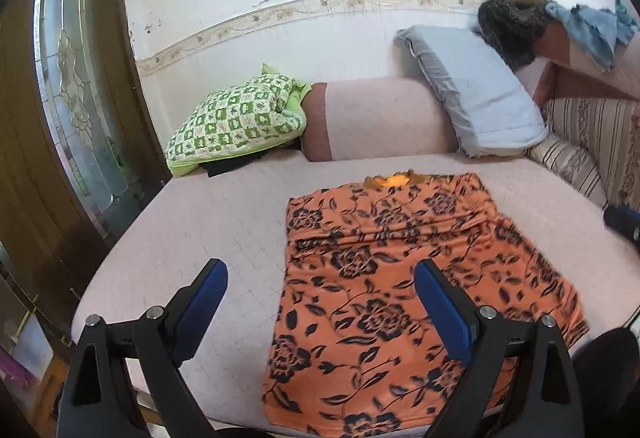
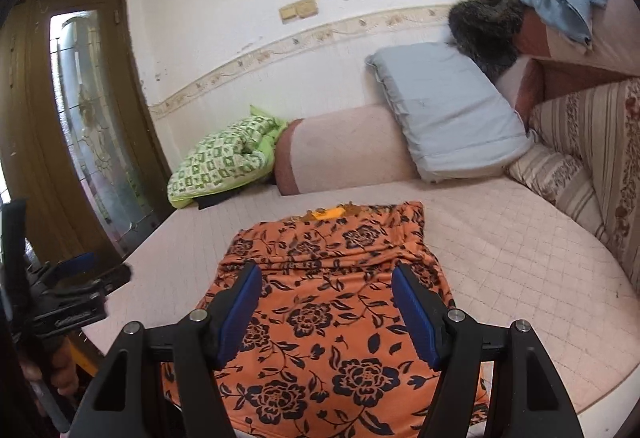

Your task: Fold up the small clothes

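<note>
Folding from here risks a crooked result: the orange floral garment [image 2: 332,318] lies spread on the sofa seat [image 2: 500,258], its near end hanging over the front edge, and a pinch through only the top layer would drag it askew or pull it off that edge. The ridge of wrinkles across its middle could also get folded in. The left gripper [image 1: 320,302] hovers above the garment's left border, angled down, fingers spread wide and empty. The right gripper [image 2: 326,312] hangs over its middle, tilted down, fingers likewise apart, holding nothing.
</note>
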`<state>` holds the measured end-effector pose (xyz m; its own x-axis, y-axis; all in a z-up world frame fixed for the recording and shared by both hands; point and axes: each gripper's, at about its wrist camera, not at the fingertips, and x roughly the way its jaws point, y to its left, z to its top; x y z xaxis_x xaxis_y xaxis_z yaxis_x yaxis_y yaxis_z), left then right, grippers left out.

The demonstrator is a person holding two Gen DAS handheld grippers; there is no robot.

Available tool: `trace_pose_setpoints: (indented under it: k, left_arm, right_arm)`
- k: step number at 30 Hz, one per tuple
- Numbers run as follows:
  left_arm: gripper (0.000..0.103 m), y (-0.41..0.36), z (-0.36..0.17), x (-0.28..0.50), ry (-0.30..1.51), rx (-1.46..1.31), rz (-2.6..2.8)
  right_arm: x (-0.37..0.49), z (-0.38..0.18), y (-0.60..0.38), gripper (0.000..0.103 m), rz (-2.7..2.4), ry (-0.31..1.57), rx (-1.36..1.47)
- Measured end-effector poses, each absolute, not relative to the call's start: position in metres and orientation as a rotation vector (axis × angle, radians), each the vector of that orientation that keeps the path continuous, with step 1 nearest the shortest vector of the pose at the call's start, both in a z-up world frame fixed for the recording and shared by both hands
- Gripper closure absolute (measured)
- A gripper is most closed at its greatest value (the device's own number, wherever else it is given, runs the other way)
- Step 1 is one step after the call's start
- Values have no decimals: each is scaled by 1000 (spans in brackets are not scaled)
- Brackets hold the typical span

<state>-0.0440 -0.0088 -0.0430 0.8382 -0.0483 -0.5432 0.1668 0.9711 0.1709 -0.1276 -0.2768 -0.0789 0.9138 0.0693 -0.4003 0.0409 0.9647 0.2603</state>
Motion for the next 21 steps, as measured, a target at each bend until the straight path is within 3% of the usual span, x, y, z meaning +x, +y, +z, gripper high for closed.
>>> trace_pose_setpoints:
  k: [21]
  left_arm:
    - [5, 51, -68, -19, 652, 118, 15]
  right_arm:
    - [-94, -100, -206, 33, 136, 516, 197]
